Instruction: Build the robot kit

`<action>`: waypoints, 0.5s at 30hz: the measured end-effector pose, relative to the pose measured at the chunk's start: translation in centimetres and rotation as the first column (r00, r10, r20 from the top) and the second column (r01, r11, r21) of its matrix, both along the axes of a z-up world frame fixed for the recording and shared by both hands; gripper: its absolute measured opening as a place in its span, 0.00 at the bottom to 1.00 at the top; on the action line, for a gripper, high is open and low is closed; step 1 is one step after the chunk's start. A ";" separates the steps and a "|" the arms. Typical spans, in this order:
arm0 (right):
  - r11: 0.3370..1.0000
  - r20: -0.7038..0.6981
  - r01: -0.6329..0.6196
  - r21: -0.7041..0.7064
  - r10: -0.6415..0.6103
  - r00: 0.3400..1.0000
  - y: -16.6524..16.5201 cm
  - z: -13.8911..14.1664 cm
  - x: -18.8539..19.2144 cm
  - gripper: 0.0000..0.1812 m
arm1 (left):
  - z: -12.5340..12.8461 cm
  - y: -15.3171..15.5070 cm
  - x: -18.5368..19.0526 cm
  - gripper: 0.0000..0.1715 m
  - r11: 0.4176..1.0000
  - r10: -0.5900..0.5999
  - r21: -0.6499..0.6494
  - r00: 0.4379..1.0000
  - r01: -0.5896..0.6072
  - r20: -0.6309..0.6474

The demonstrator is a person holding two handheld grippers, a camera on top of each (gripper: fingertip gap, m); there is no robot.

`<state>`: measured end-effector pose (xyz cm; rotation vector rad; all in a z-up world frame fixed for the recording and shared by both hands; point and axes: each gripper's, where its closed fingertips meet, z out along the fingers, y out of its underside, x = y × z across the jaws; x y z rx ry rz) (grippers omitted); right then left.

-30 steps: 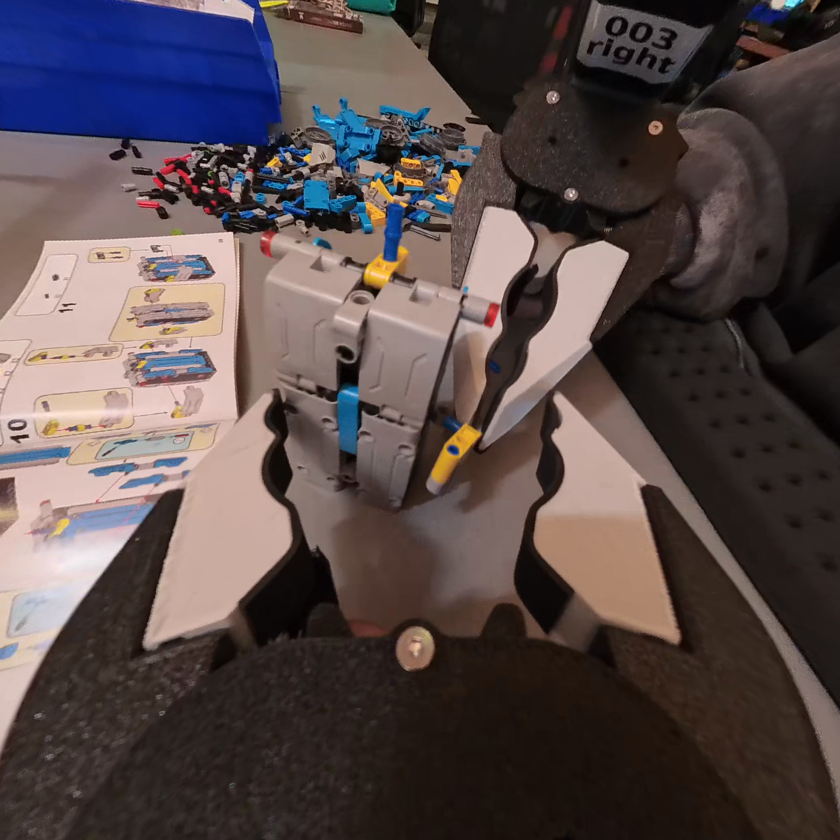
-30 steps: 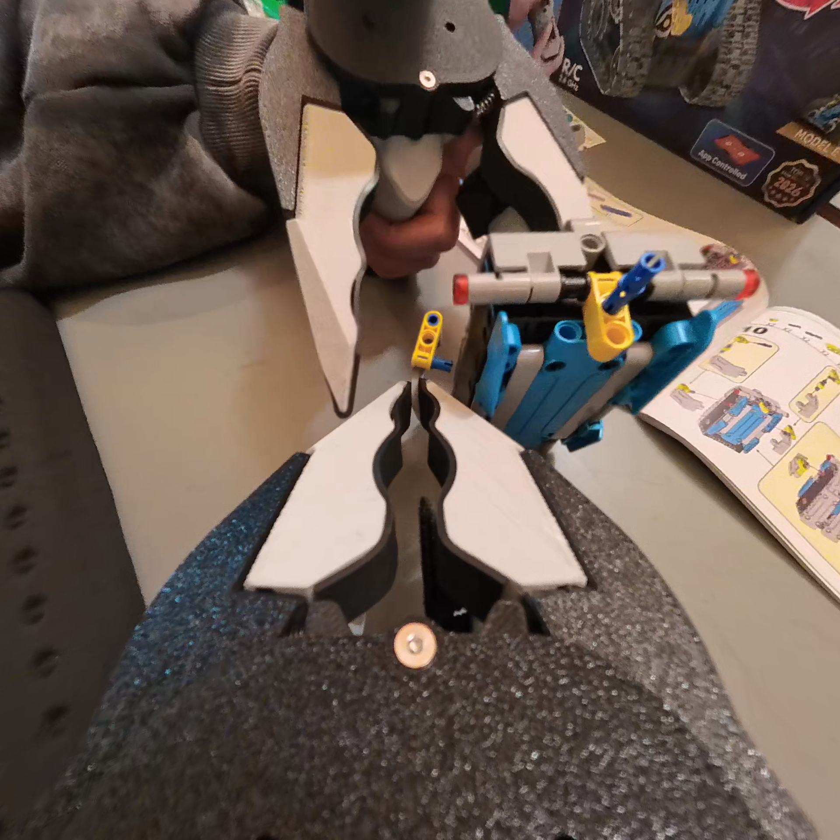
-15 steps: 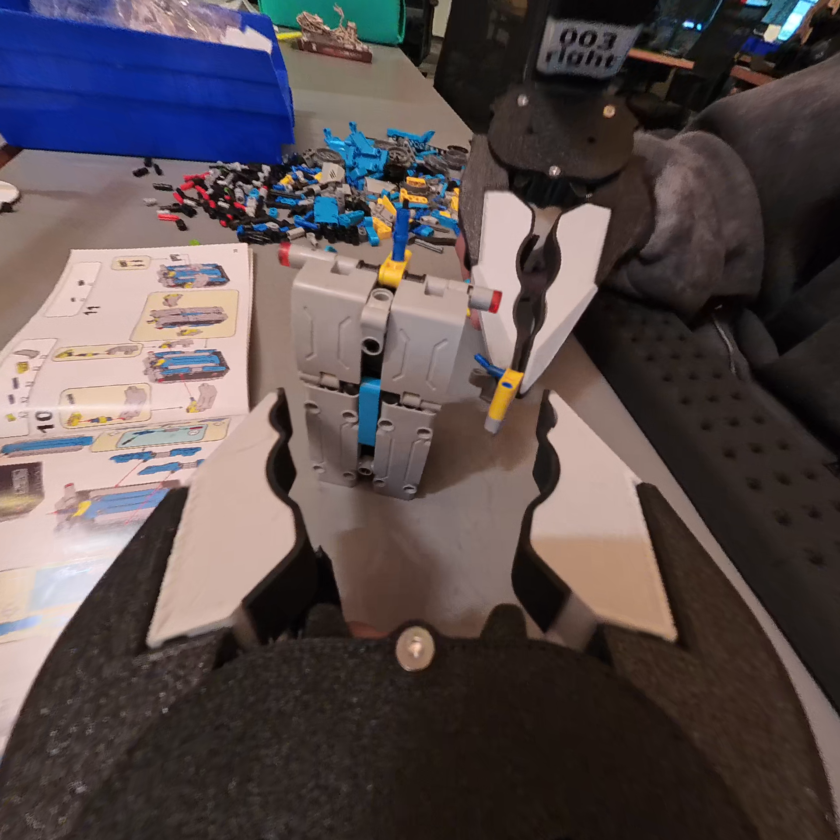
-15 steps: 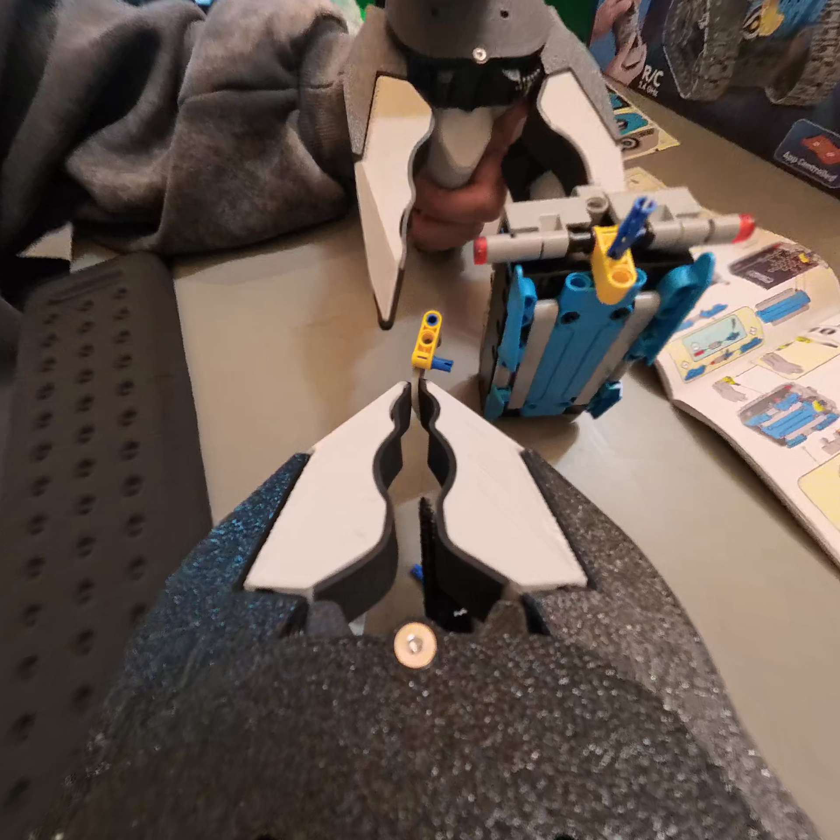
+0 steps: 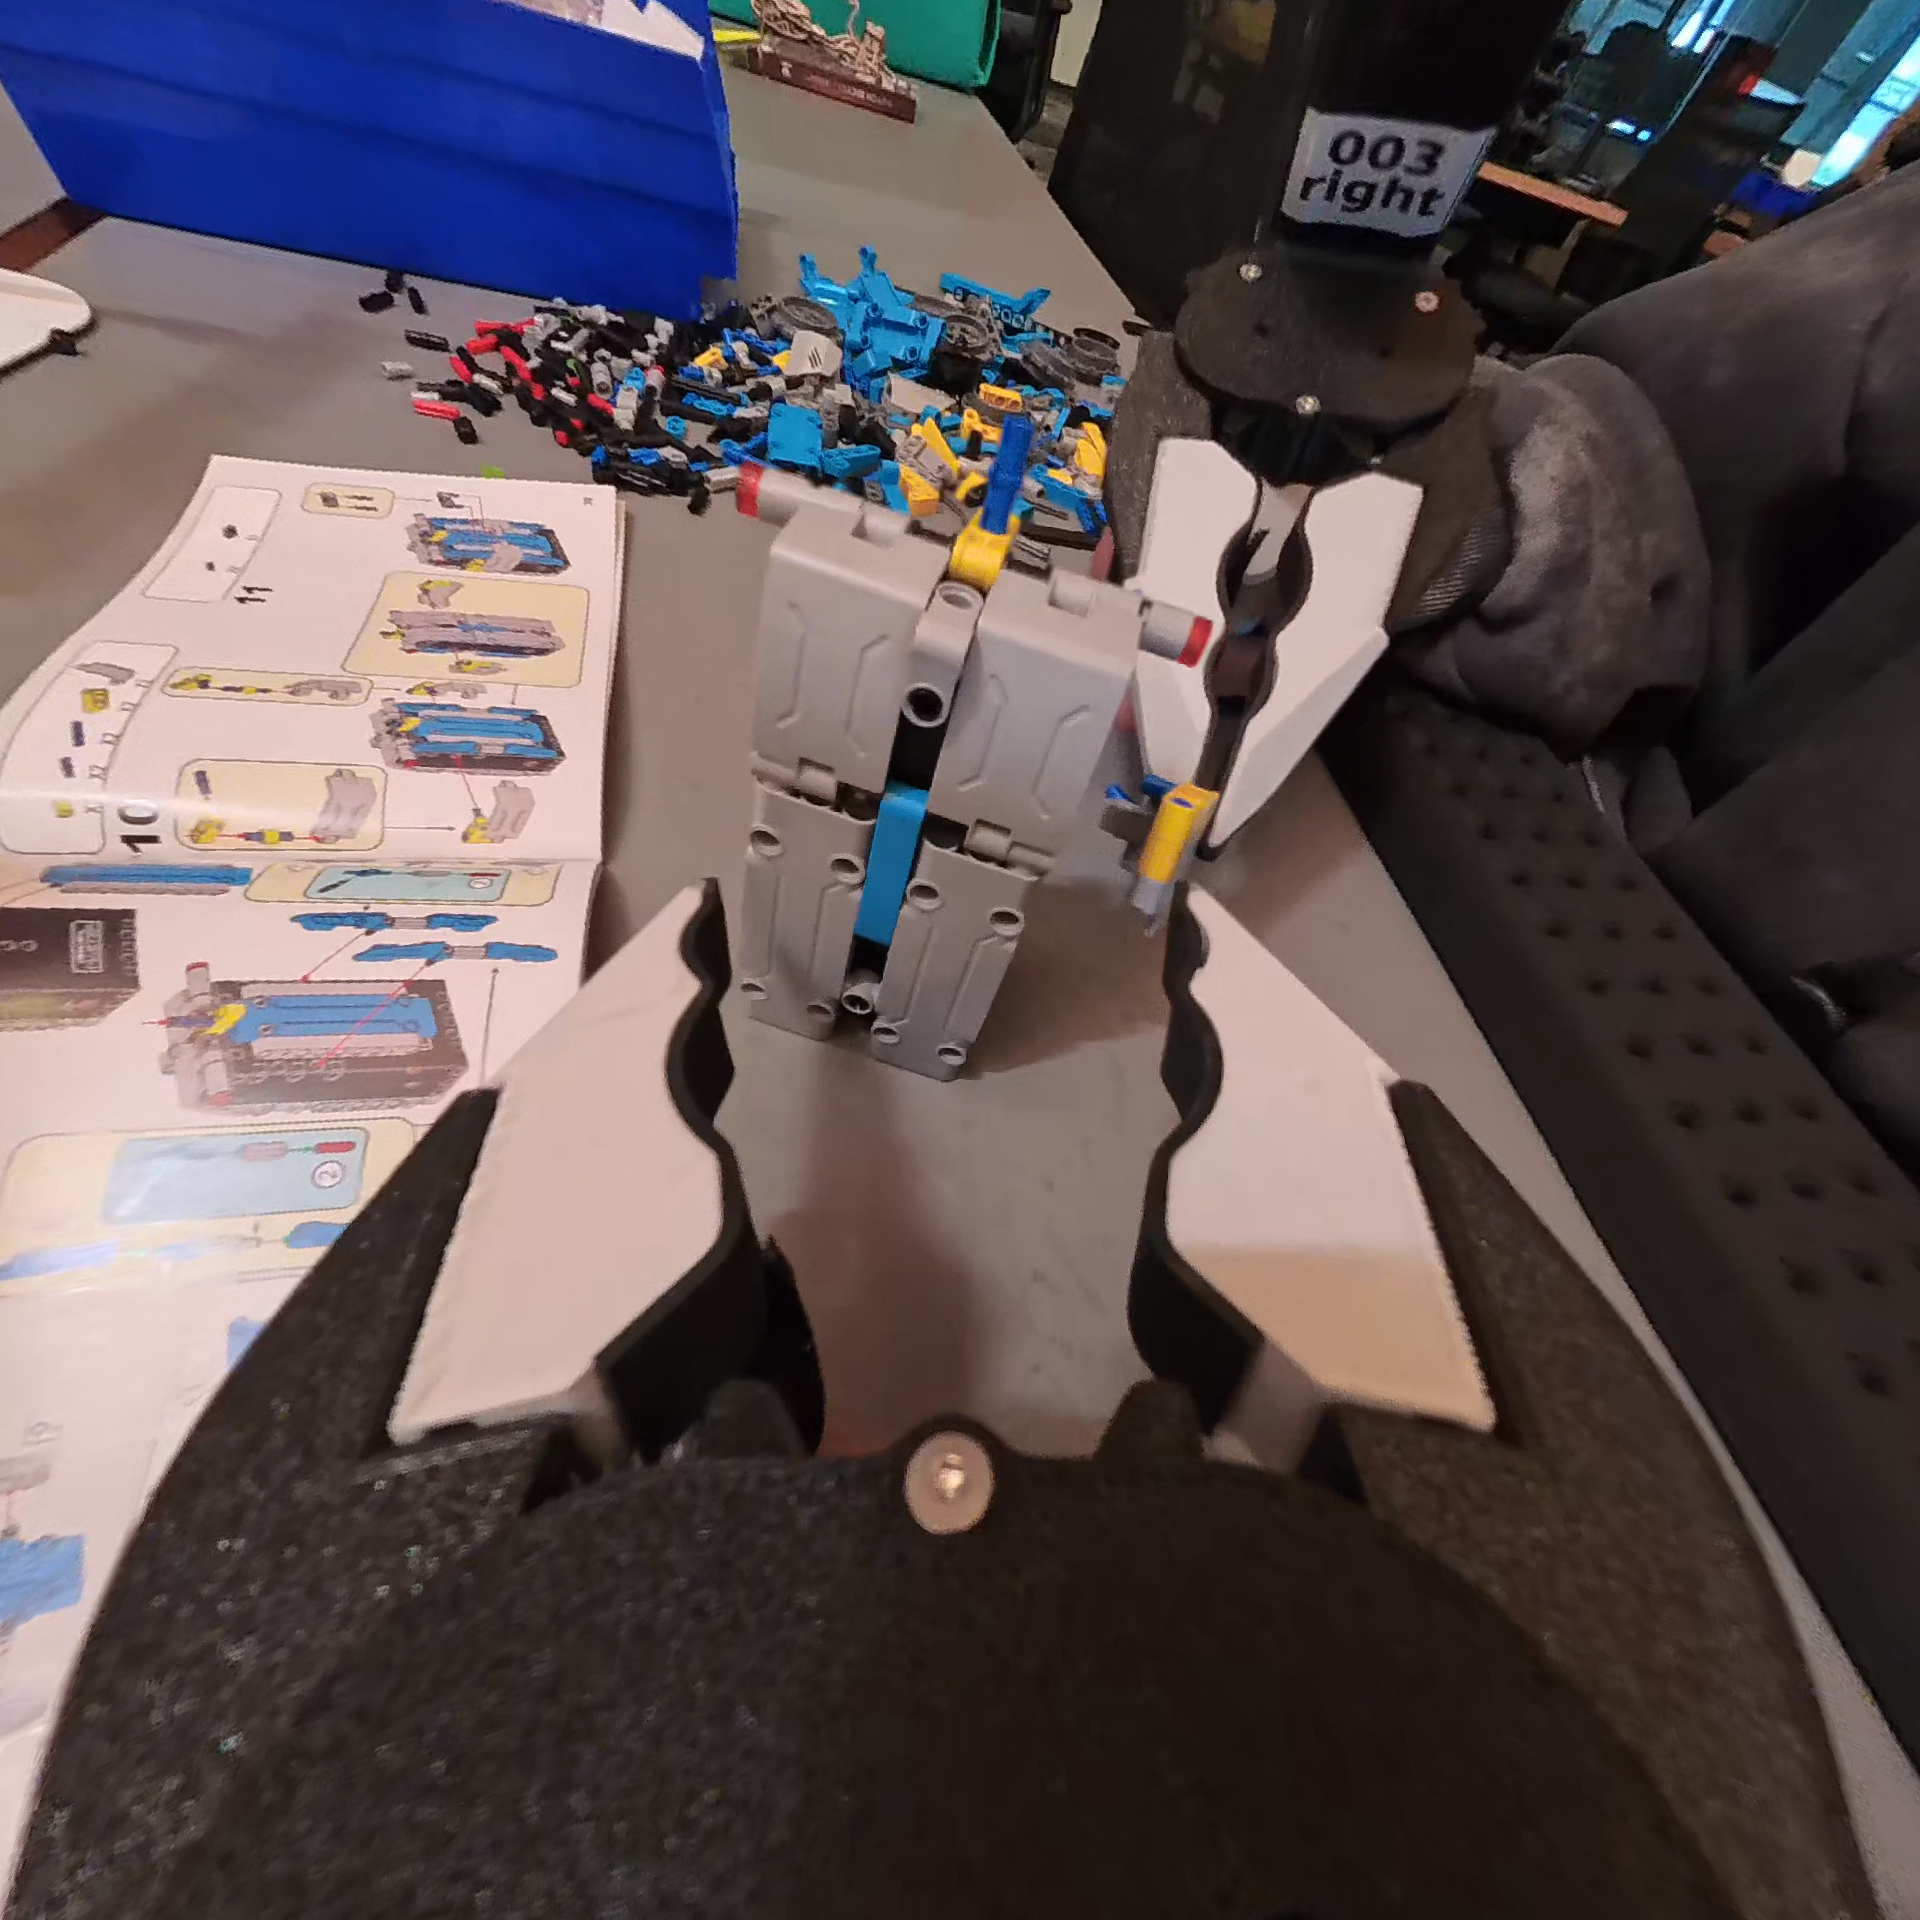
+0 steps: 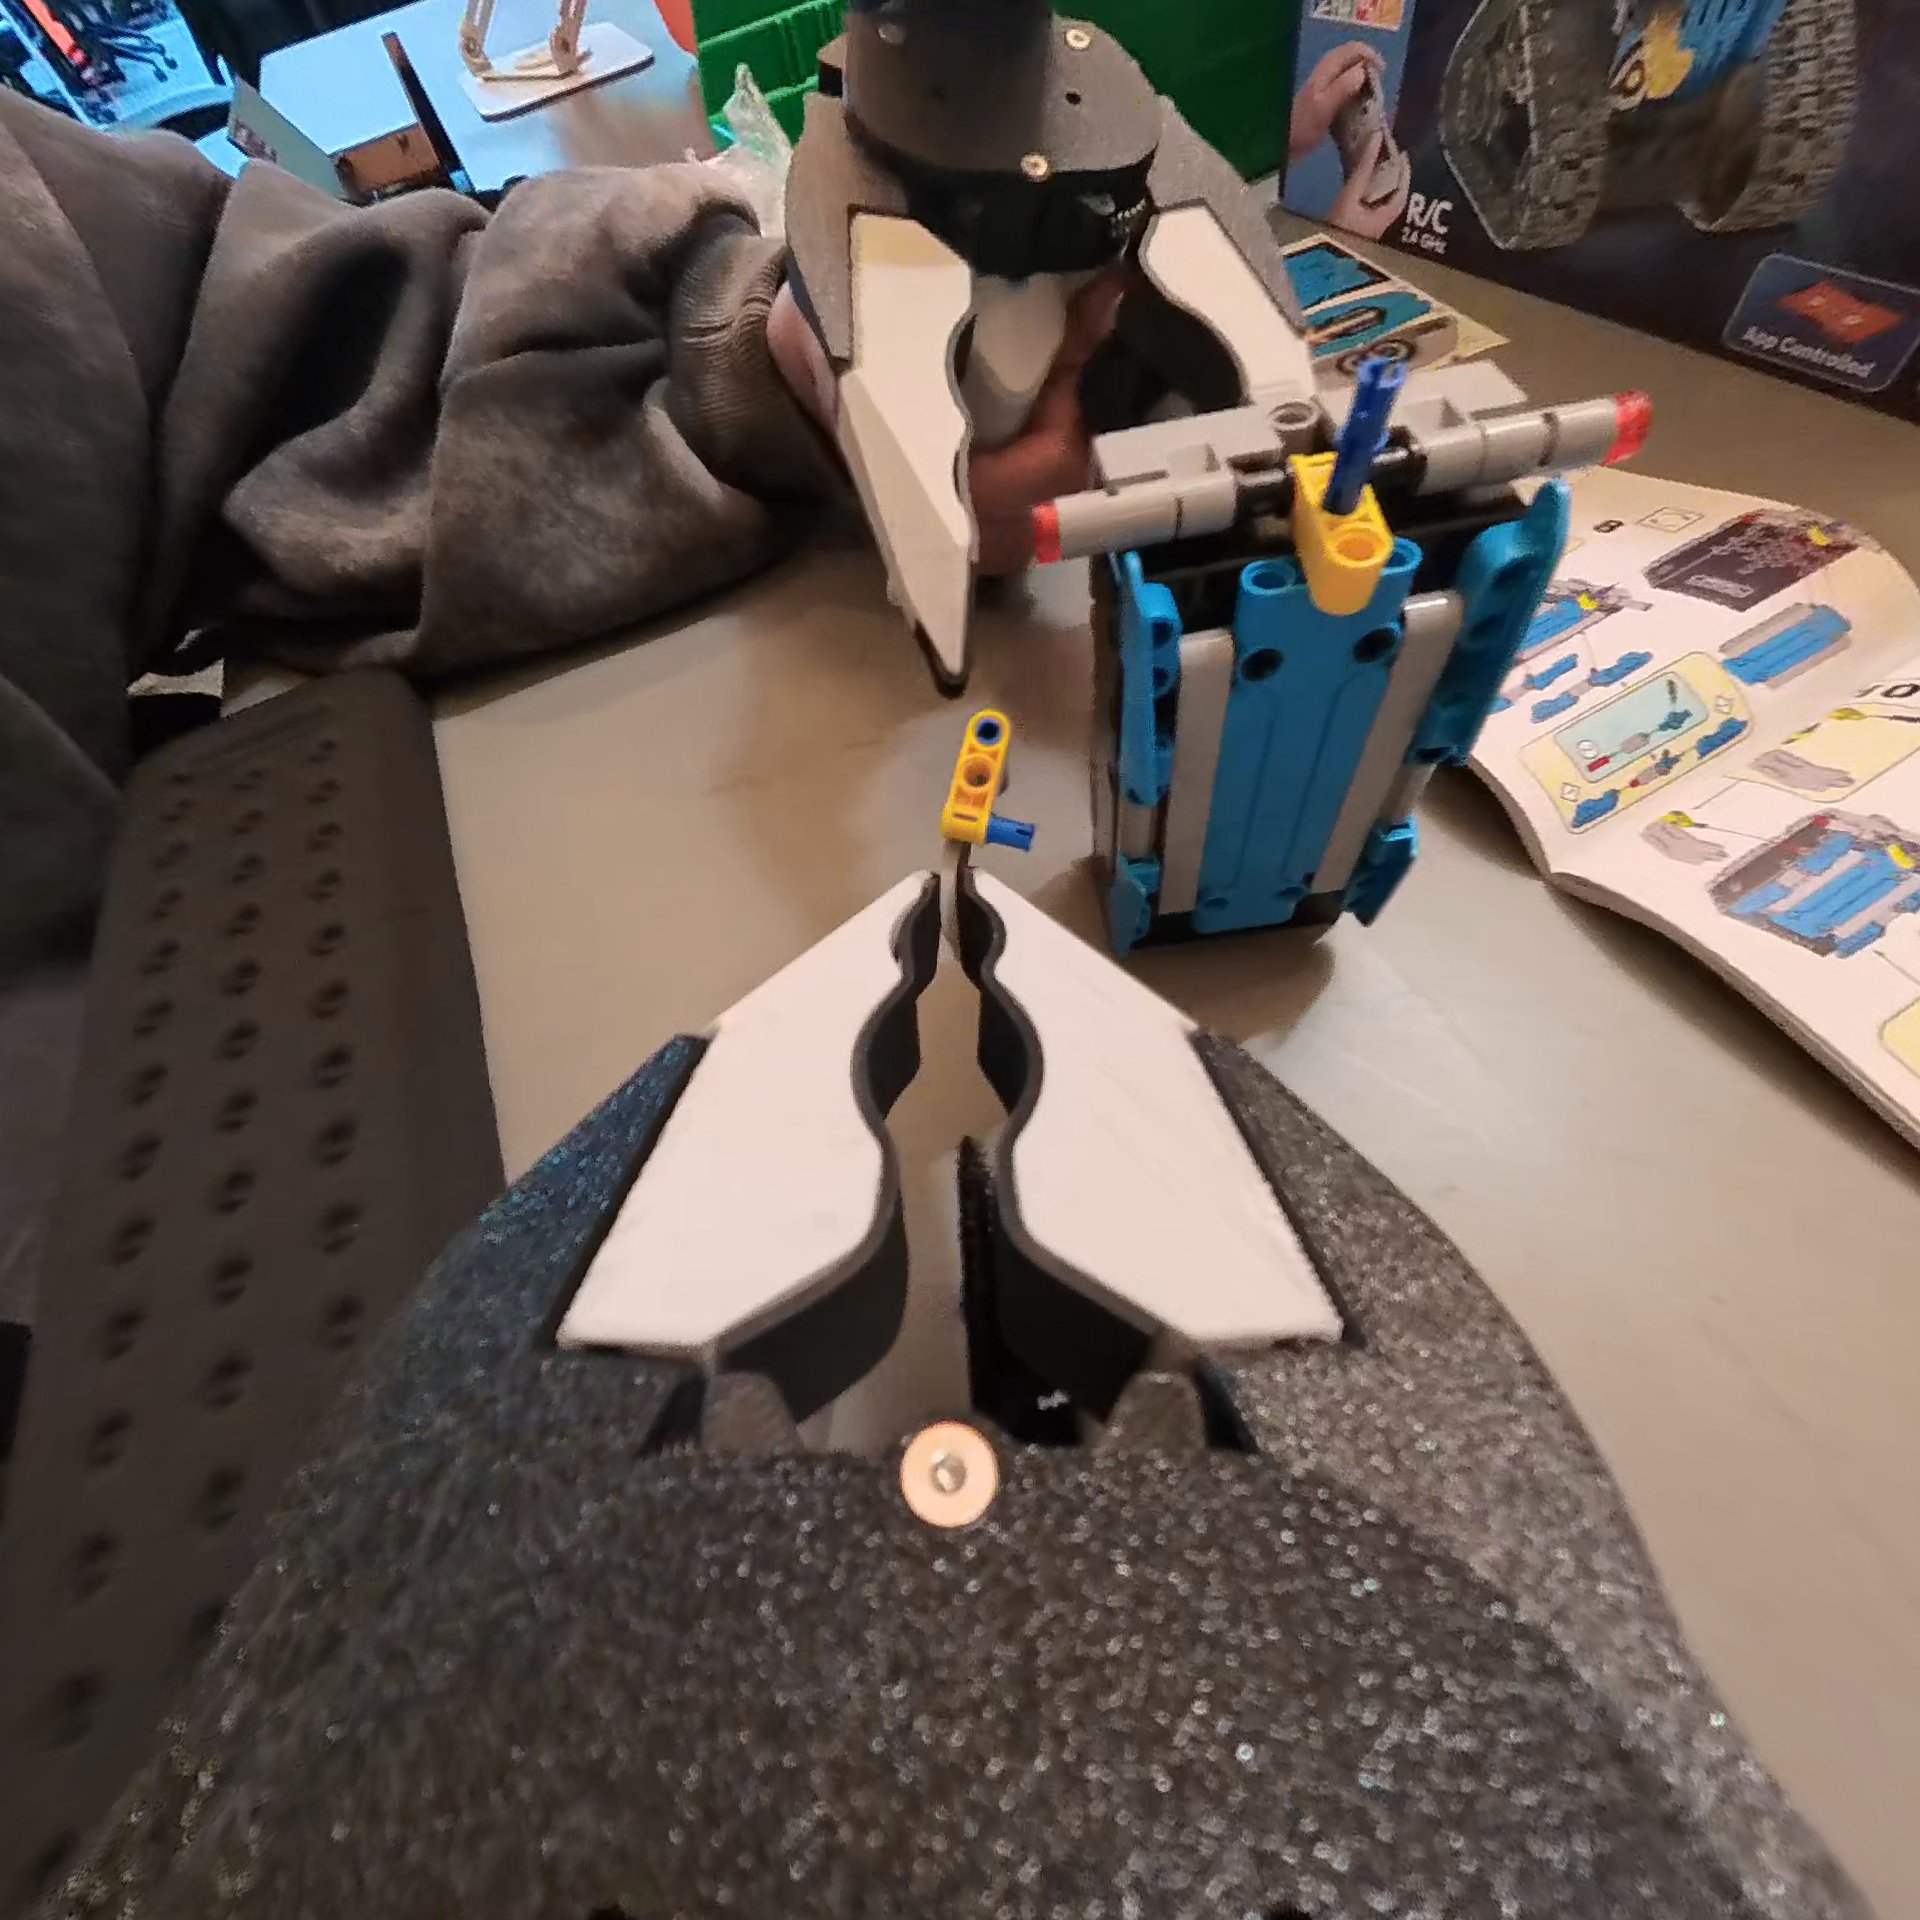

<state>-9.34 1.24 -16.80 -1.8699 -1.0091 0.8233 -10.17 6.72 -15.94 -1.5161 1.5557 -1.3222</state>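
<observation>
Right gripper (image 6: 954, 896): jaws pinched onto the lower stub of a small yellow connector (image 6: 977, 777); connector stands upright above the tips, short blue pin sticking out toward the block model (image 6: 1273, 717). Model upright on the grey table (image 6: 675, 790), just right of the connector, not touching it. Left gripper (image 6: 1081, 520) behind the model, jaws spread wide. Instruction booklet (image 6: 1714, 748) lies open right of the model. Grey sleeve (image 6: 468, 416) left of the model.
</observation>
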 end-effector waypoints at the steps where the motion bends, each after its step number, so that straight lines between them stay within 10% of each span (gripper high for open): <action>1: 1.000 0.007 -0.003 0.009 0.003 1.000 -0.1 0.0 0.0 0.01 | 0.1 0.1 0.0 0.49 1.000 0.013 0.008 1.000 -0.013 0.009; 15: 0.987 -0.187 0.055 -0.148 -0.083 0.979 -0.9 1.5 0.4 0.01 | 0.4 1.0 -0.3 0.47 0.972 0.164 0.163 0.985 -0.170 0.051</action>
